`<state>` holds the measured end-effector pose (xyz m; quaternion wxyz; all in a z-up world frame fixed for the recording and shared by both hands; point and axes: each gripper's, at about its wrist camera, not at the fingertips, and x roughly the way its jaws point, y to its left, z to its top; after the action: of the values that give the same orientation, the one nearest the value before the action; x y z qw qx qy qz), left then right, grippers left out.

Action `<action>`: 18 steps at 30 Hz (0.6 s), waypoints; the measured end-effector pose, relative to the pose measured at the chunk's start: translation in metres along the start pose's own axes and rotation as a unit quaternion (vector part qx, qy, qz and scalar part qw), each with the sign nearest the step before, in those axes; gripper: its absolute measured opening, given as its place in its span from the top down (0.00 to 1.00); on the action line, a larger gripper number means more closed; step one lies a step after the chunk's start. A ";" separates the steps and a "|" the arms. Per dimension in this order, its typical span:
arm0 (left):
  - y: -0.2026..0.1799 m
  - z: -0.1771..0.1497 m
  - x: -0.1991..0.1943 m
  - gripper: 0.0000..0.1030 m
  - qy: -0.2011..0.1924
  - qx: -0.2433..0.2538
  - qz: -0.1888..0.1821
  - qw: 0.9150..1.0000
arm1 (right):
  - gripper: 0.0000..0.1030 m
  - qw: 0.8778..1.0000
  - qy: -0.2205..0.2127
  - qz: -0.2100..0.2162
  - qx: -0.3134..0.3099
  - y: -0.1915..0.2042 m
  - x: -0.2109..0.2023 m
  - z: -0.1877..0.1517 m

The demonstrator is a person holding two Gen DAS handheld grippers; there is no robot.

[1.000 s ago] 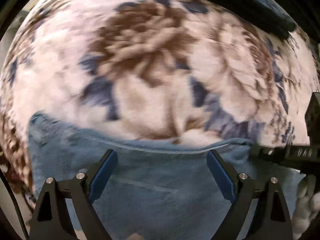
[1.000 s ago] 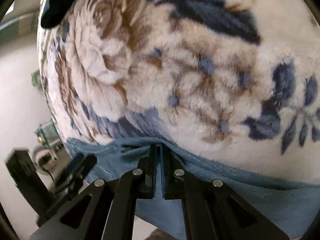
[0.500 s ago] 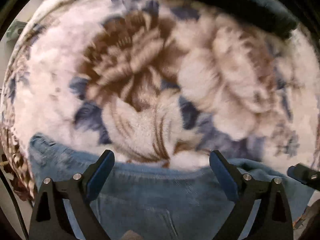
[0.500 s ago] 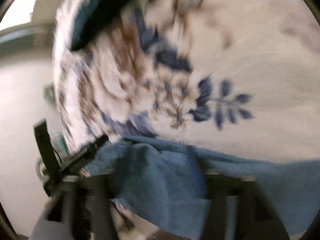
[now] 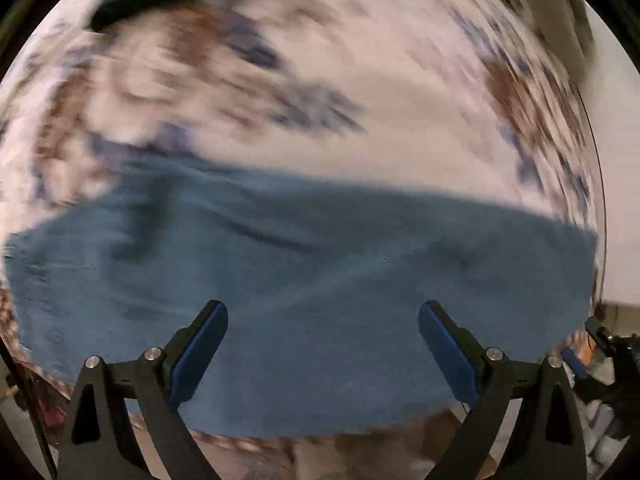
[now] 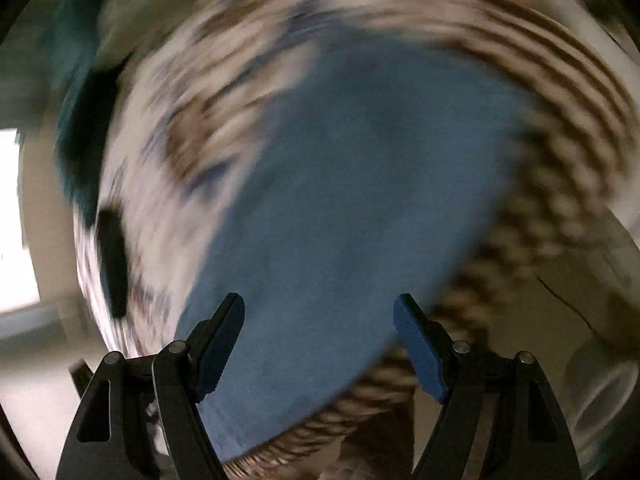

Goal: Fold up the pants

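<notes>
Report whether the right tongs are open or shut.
Open: the right tongs stand wide apart above the jeans, gripping nothing.

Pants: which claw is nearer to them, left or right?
Left, it seems. The left claw hangs over the pants; the right claw sits off their end.

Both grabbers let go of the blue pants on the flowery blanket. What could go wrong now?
1. The pants lie near the blanket edge, so they might slide off.
2. The left hand-held gripper and right hand-held gripper are open with nothing between the jaws, so the loose fold may spring open.
3. Both views are blurred, so a regrasp might miss.
</notes>
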<state>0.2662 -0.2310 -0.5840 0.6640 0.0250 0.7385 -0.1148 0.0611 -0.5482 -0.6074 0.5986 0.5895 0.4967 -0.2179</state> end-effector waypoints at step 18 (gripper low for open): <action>-0.130 0.011 0.101 0.01 0.079 0.061 0.037 0.994 | 0.56 0.987 -0.009 0.160 -0.016 -0.079 0.022 0.091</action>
<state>0.2407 -0.3709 -0.6666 0.6042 0.1021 0.7790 -0.1325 0.0339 -0.6416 -0.6816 0.6396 0.6500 0.3935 -0.1167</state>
